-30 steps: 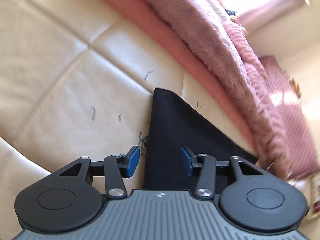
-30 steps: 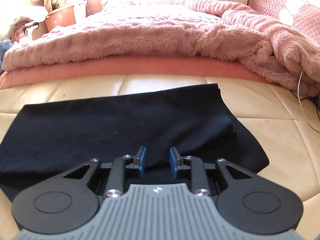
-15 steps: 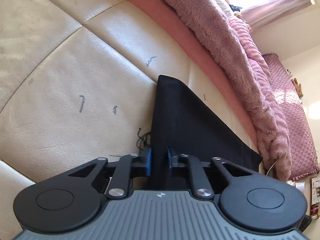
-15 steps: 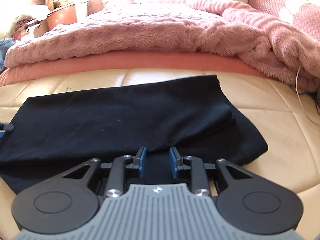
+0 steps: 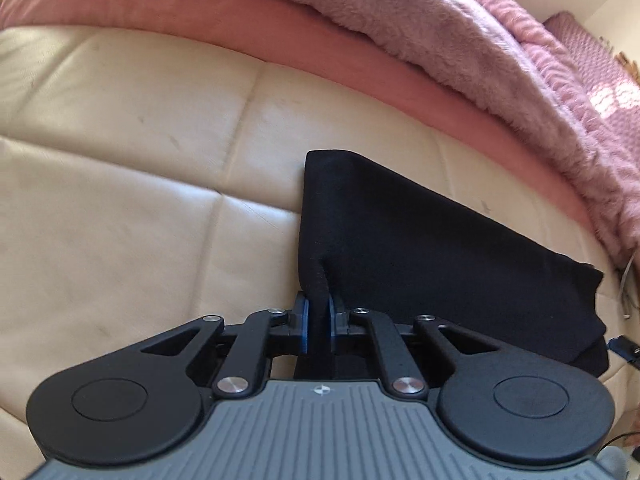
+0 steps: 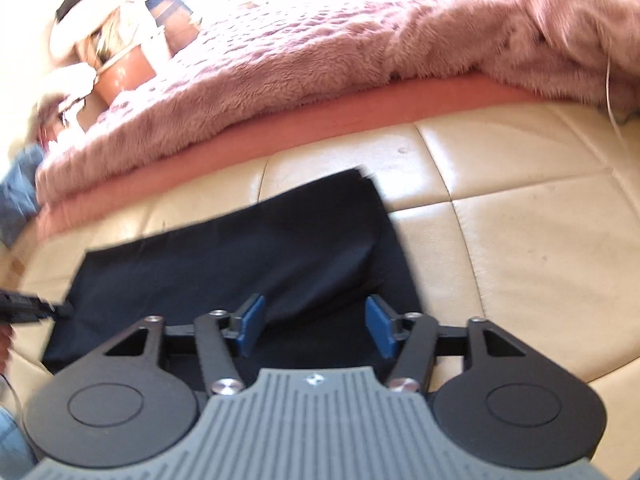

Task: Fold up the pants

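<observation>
The black pants point(image 5: 420, 248) lie folded lengthwise on a cream leather cushion point(image 5: 140, 168). My left gripper point(image 5: 318, 324) is shut on the near left corner of the pants and lifts a pinch of cloth. In the right wrist view the pants point(image 6: 248, 252) stretch from the left to the middle. My right gripper point(image 6: 314, 326) is open with its blue pads wide apart over the near edge of the pants. The left gripper's tip shows at the far left point(image 6: 28, 306), at the pants' left end.
A fluffy pink blanket point(image 6: 320, 60) on a pink mattress edge point(image 5: 280, 36) lies behind the cushion. A white cable point(image 6: 610, 92) hangs at the right. Boxes and clutter point(image 6: 120, 56) stand at the back left. Bare cushion lies right of the pants.
My left gripper has gone from open to shut on the pants' corner and lifted it. My right gripper has opened from a narrow gap to wide and tilted.
</observation>
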Motion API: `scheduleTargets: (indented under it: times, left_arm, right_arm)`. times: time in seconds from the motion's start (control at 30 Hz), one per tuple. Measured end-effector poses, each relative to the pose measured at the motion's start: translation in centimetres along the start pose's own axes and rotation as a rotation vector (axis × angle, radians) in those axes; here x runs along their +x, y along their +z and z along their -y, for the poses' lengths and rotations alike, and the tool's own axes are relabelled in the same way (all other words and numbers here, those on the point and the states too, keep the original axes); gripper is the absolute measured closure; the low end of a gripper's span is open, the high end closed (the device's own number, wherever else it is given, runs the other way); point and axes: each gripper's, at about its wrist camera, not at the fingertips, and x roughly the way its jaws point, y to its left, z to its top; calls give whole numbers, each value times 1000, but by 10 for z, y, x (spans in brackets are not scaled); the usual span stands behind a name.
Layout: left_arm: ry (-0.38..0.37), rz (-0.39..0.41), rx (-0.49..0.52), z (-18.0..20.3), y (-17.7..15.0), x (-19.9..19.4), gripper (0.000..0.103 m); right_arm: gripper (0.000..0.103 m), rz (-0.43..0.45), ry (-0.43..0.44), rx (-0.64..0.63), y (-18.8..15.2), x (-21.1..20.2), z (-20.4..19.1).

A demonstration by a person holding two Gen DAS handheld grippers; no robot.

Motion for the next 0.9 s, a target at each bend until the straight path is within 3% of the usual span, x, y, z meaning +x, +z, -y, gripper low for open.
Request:
scheduleTargets:
  times: [0.23, 0.33, 0.5, 0.63, 0.67, 0.7, 0.77, 0.9]
  left_arm:
    - [92, -20, 45, -6, 22, 0, 93]
    - [110, -25, 67, -2, 22, 2, 93]
    - [96, -26, 48, -5, 24, 4, 93]
    - [99, -22, 44, -4, 26, 6, 93]
    - [101, -22, 47, -3, 26, 6, 92]
    - [102, -22, 49, -3, 26, 5, 92]
    - [103, -21, 47, -3, 26, 4, 92]
    - [106, -16, 50, -2, 24, 4, 92]
  right_arm:
    - [37, -177, 184, 243, 24, 54, 43]
    - [39, -190, 247, 331, 27, 69, 56]
    - [39, -240, 303, 375, 32, 80, 58]
    - [42, -259, 297, 359, 36, 89, 50]
    - [52, -266, 295, 357, 35, 92, 49]
    - [68, -277, 288, 360, 34, 96, 47]
    - [82, -277, 277, 386, 32, 104, 50]
    - [90, -274, 305, 432, 30, 100, 57]
